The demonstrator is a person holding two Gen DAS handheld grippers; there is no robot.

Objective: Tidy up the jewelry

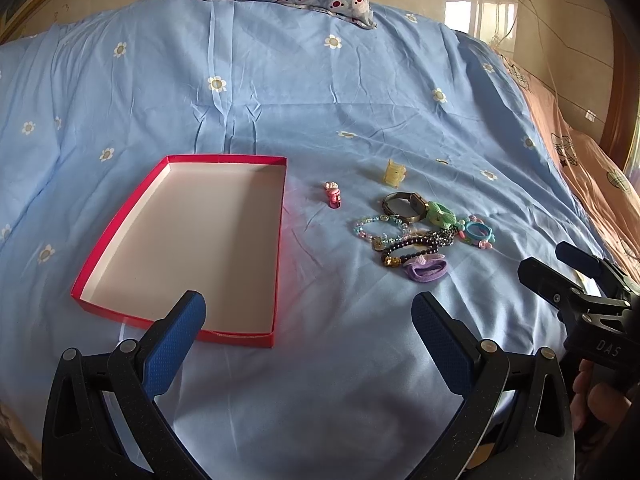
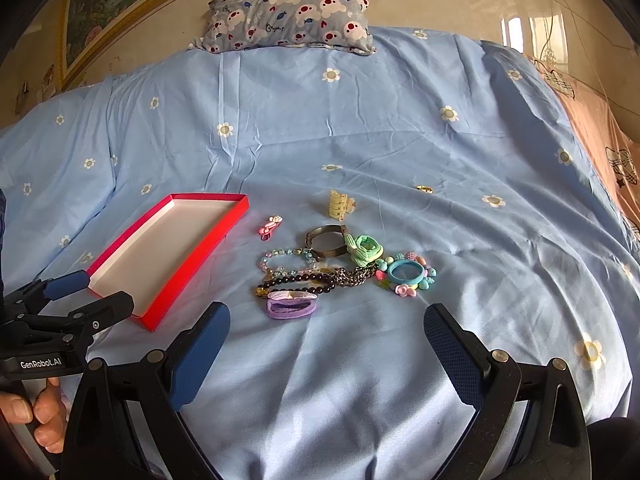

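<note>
White lettering "GenRobot.AI" is printed on the black body of the left gripper, seen at the left edge of the right wrist view. Pale letters "DAS" stand on the black body of the right gripper, at the right edge of the left wrist view. The pillow bears small script, too small to read.

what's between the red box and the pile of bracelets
Only a small pink hair clip on the sheet, between the red box and the bracelets; both views show it.
</note>
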